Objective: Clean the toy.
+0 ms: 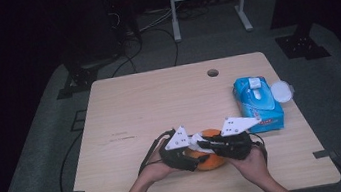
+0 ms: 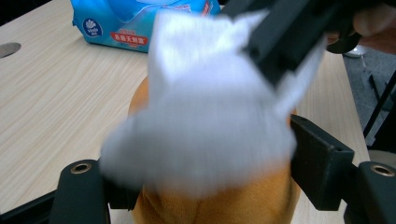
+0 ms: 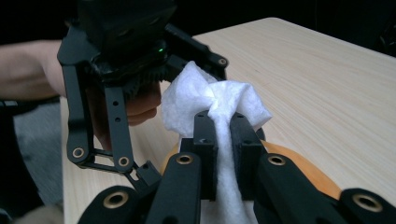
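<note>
An orange rounded object (image 1: 213, 161) lies near the table's front edge. In the left gripper view my left gripper (image 2: 210, 182) has a jaw on each side of the orange object (image 2: 219, 205), and the pads press its flanks. My right gripper (image 3: 223, 140) is shut on a bunched white wipe (image 3: 210, 98), pinched between its pads. The wipe (image 2: 205, 116) rests on top of the orange object and hides its upper face. In the high view the two grippers meet over the object, the left gripper (image 1: 193, 159) from the left and the right gripper (image 1: 204, 145) from the right.
A blue pack of wet wipes (image 1: 258, 103) lies at the table's right side with a round clear lid (image 1: 281, 91) beside it. A cable hole (image 1: 212, 73) sits near the far edge. The wooden table (image 1: 125, 112) is bare on its left half.
</note>
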Demonstrator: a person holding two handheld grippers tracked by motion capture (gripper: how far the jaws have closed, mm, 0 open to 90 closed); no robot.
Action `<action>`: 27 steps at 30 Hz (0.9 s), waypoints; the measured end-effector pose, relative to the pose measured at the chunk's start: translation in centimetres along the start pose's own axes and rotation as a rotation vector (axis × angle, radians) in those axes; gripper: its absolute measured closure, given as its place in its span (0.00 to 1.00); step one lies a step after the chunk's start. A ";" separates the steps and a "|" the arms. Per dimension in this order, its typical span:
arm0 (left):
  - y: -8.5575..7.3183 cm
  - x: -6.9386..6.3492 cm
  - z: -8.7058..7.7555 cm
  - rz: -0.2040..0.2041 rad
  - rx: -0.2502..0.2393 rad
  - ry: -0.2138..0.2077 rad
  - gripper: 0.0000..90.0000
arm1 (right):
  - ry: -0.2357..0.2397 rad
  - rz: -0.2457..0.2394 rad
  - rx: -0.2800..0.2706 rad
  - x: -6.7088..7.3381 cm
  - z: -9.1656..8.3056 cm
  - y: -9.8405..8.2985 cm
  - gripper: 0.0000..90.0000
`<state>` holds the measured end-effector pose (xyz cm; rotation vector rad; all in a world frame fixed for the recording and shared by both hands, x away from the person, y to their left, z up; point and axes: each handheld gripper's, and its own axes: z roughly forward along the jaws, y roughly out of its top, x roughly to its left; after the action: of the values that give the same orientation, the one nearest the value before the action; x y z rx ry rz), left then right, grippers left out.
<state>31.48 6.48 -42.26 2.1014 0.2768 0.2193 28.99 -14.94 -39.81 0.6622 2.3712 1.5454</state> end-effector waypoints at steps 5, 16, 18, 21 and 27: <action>-0.6 0.8 -0.3 -0.029 -0.007 -0.014 0.33 | -0.029 0.029 -0.001 -1.6 -0.8 -0.4 0.91; -1.4 2.1 -1.0 -0.110 0.004 -0.022 0.27 | -0.083 0.103 -0.010 -3.5 -2.0 -1.9 0.91; -0.9 2.1 -1.3 -0.103 0.010 -0.013 0.22 | -0.085 0.101 -0.013 -3.5 -1.8 -1.8 0.91; -0.4 1.8 -1.3 -0.093 -0.004 -0.010 0.23 | -0.081 0.110 -0.016 -3.6 -1.6 -1.8 0.91; -0.7 1.8 -1.3 -0.077 -0.003 -0.021 0.29 | -0.072 0.079 -0.027 -2.7 -1.4 -1.3 0.91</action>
<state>32.78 8.43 -42.08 2.0843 0.3444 0.1515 30.43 -17.77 -40.54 0.8013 2.2929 1.5551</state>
